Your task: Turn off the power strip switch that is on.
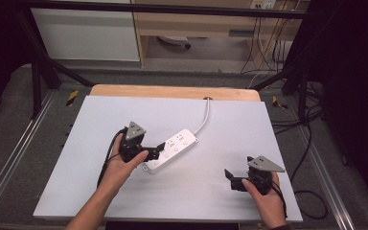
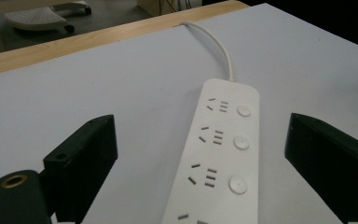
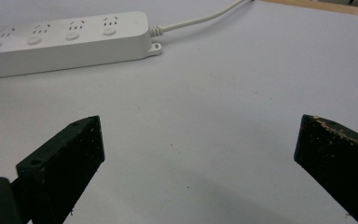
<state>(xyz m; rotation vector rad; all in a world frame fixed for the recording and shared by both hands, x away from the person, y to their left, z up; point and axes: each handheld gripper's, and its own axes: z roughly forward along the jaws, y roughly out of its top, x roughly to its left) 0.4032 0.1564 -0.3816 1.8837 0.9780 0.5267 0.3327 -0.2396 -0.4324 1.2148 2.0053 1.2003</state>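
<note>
A white sheet (image 1: 124,187) covers most of the table (image 1: 172,91), whose wooden far edge shows as a bare strip beyond it. Wide bare surface lies on every side of the power strip (image 1: 171,149), most of it toward the near edge and the right. The power strip is white and long, lying flat and slanted near the sheet's middle, with rows of sockets, each with a round button beside it; its cable (image 1: 204,117) runs to the far edge. The left gripper (image 1: 159,150) sits at the strip's near end, jaws wide apart with the strip between them but not pressed. The right gripper (image 1: 229,178) rests well apart near the right edge, jaws spread, nothing between.
</note>
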